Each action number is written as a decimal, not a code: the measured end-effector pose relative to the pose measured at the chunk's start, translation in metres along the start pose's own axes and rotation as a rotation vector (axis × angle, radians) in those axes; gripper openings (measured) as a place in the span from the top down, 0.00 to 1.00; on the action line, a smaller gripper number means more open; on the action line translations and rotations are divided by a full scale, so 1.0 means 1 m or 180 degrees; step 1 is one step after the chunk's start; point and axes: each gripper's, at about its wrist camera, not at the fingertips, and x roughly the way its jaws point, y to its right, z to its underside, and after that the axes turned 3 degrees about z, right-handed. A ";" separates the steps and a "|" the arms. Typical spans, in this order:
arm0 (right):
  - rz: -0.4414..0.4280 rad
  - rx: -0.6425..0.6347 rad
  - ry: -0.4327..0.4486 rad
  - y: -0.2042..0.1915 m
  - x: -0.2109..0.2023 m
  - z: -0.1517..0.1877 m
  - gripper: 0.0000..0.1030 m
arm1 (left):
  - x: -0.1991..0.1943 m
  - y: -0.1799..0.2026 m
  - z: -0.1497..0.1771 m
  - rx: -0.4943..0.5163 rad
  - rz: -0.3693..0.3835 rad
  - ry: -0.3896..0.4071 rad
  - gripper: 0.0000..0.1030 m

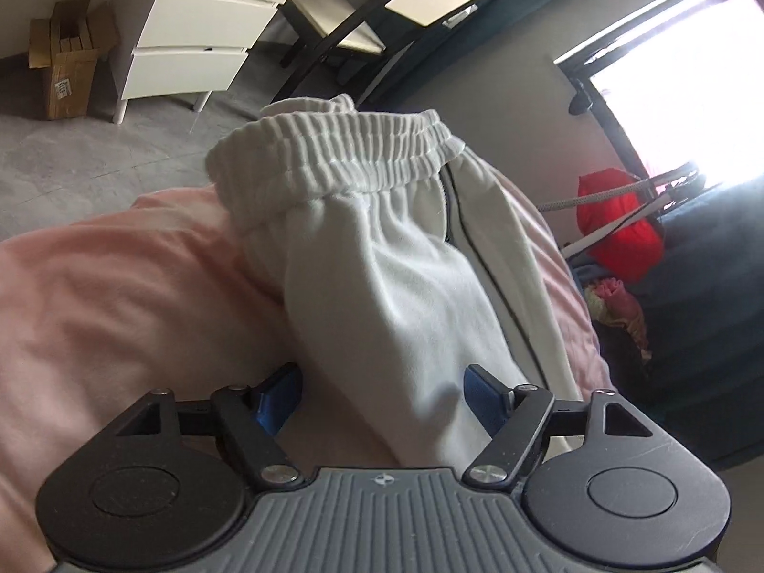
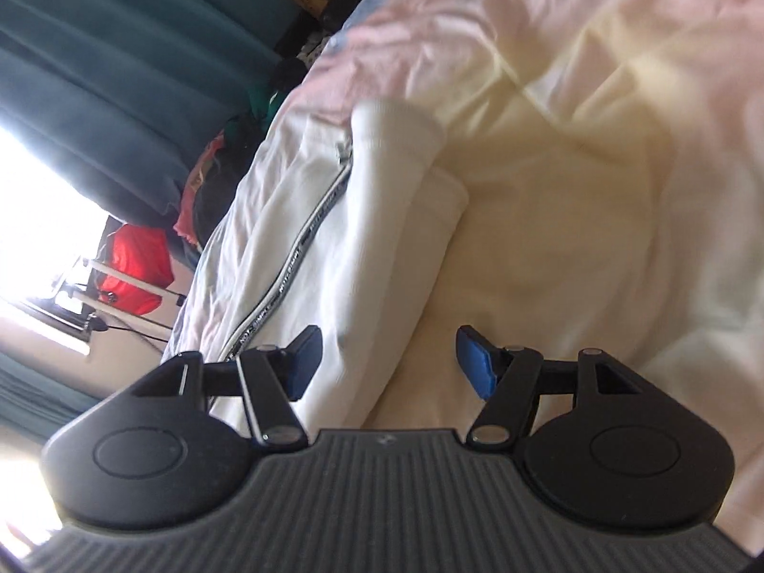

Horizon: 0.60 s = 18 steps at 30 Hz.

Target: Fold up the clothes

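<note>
Hand-held gripper [image 1: 382, 394] wide apart over white trousers [image 1: 382, 262]

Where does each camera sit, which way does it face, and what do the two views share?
Left wrist: on the left gripper, facing along the white trousers towards their waistband; its open fingers show.
Right wrist: on the right gripper, facing over the pink bedcover; its open fingers show.
Shared: trousers, bedcover, red bag.

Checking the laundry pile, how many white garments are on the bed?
1: white trousers folded on the pink bedding, waistband away from the left tongs. Others may lie out of view.
</note>
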 end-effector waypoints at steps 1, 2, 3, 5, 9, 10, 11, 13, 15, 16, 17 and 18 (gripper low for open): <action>-0.0013 -0.0023 0.0049 -0.002 0.009 0.000 0.37 | 0.006 0.002 -0.002 -0.0016 -0.0009 0.0102 0.36; -0.0026 -0.0045 0.0099 -0.003 0.019 0.000 0.37 | 0.012 0.003 -0.005 -0.0041 -0.0016 0.0202 0.46; -0.0031 -0.0077 0.0162 -0.006 0.026 -0.001 0.37 | 0.016 0.003 -0.007 -0.0139 -0.0009 0.0274 0.53; -0.0013 -0.0165 0.0331 -0.016 0.035 -0.003 0.43 | 0.023 0.003 -0.010 -0.0341 0.0021 0.0421 0.65; 0.0007 -0.0279 0.0641 -0.034 0.043 -0.006 0.87 | 0.020 0.017 -0.013 -0.0408 0.0026 0.0626 0.82; 0.0002 -0.0275 0.0719 -0.038 0.038 -0.005 0.87 | 0.014 0.021 -0.017 -0.0463 0.0054 0.0641 0.83; -0.0025 -0.0236 0.0796 -0.041 0.030 -0.004 0.88 | 0.008 0.024 -0.021 -0.0514 0.0083 0.0655 0.85; -0.0093 -0.0105 0.0902 -0.042 0.009 -0.006 0.89 | -0.009 0.029 -0.030 -0.0534 0.0149 0.0653 0.87; -0.0143 -0.0003 0.0926 -0.041 -0.012 -0.004 0.89 | -0.028 0.034 -0.039 -0.0509 0.0204 0.0641 0.88; -0.0162 0.0036 0.0924 -0.039 -0.022 -0.003 0.89 | -0.039 0.036 -0.042 -0.0478 0.0238 0.0621 0.88; -0.0182 0.0075 0.0923 -0.038 -0.032 -0.001 0.89 | -0.052 0.036 -0.045 -0.0447 0.0257 0.0611 0.88; -0.0201 0.0114 0.0921 -0.037 -0.042 0.001 0.89 | -0.066 0.036 -0.046 -0.0417 0.0266 0.0620 0.88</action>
